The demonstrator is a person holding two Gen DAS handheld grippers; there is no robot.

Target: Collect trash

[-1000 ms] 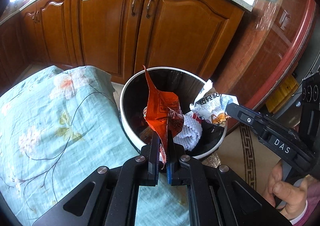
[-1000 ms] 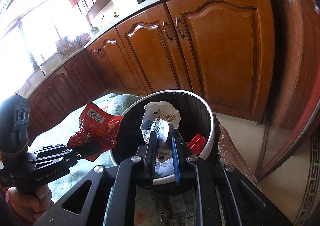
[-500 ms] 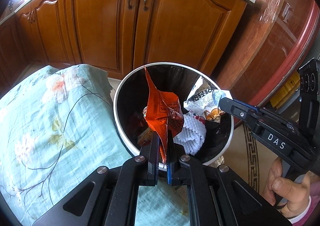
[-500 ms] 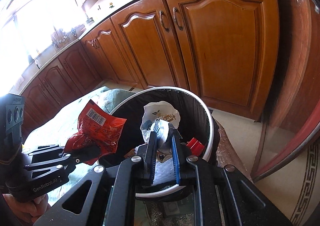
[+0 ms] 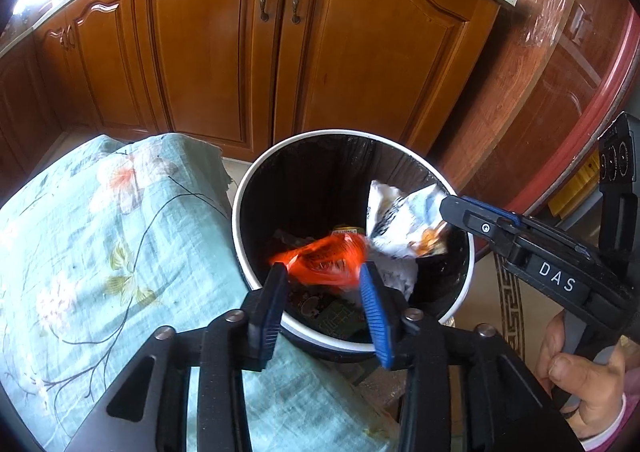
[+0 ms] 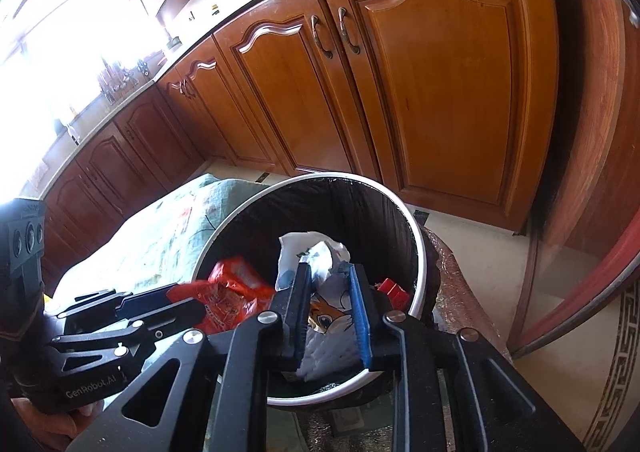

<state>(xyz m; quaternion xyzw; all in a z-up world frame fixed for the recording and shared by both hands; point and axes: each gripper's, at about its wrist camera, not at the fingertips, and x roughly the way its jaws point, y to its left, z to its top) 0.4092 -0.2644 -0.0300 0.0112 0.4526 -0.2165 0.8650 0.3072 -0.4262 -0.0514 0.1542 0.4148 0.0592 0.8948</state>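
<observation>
Red wrapper (image 5: 324, 260) dropped loose — between opening left claw (image 5: 324, 292).

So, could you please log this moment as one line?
left hand-held gripper: opening, red wrapper dropping | right hand-held gripper: opening, white wrapper between | bin

Bin (image 5: 256, 188) stands before cabinet doors (image 5: 280, 64), cloth-covered surface (image 5: 100, 252) to its left. Two wrappers (image 5: 328, 258) (image 5: 400, 224) over bin's mouth.

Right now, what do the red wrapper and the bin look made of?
Red wrapper: thin glossy plastic film, probably; it crumples and shines. Bin: rigid, smooth white rim, plastic or coated metal, unclear; the dark wrinkled inside looks like a plastic liner.
</observation>
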